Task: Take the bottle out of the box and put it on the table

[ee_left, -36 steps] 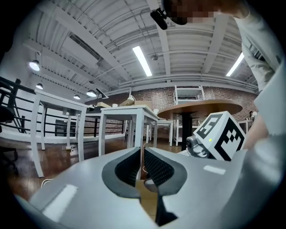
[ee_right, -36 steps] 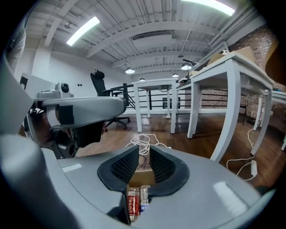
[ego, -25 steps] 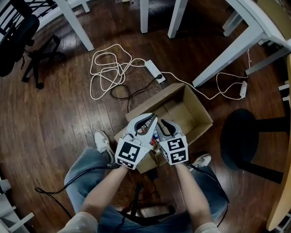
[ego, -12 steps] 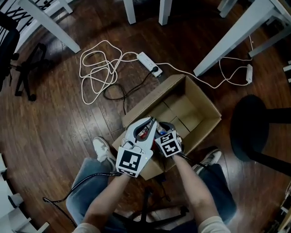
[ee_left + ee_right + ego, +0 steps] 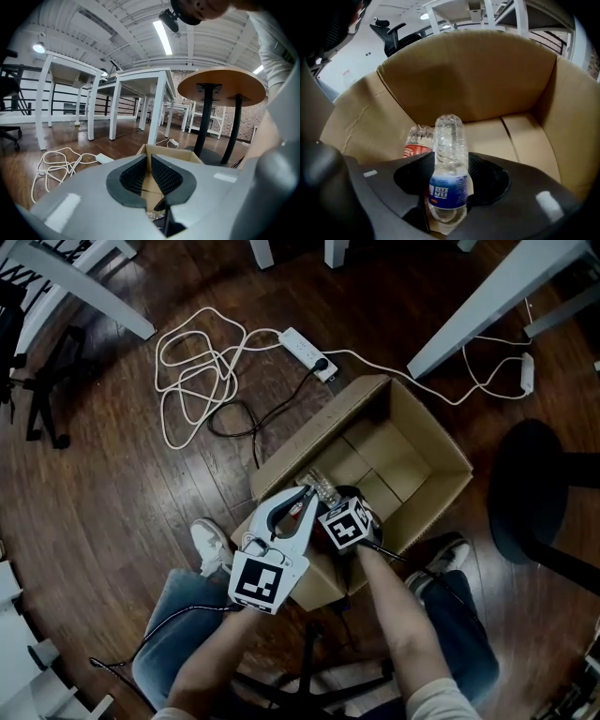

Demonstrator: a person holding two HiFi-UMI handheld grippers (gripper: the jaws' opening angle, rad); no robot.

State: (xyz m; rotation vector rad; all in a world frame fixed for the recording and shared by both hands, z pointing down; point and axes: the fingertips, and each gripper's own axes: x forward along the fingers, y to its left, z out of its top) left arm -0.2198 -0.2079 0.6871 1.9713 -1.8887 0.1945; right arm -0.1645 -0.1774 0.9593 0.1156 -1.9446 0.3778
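Observation:
An open cardboard box (image 5: 452,491) stands on the wood floor in front of the person's feet. In it lies a clear bottle with a blue label (image 5: 449,154), and a red-labelled bottle (image 5: 417,143) lies behind it to the left. My right gripper (image 5: 450,165) points steeply down into the box (image 5: 464,75). Its jaws have just been opening and the blue-labelled bottle lies between them, with a strip of cardboard showing beside the right pad. In the head view only its marker cube (image 5: 345,524) shows, next to a clear bottle (image 5: 323,488). My left gripper (image 5: 307,493) hovers over the box's near edge, jaws together and empty.
A white power strip (image 5: 305,352) and looped white cable (image 5: 197,381) lie on the floor beyond the box. White table legs (image 5: 487,296) stand at the back right, a black stool (image 5: 544,493) at the right. A round wooden table (image 5: 220,86) rises behind the box.
Both grippers have come down toward the box. The right one has tipped steeply downward and gone inside it. The left has sunk a little over the near edge.

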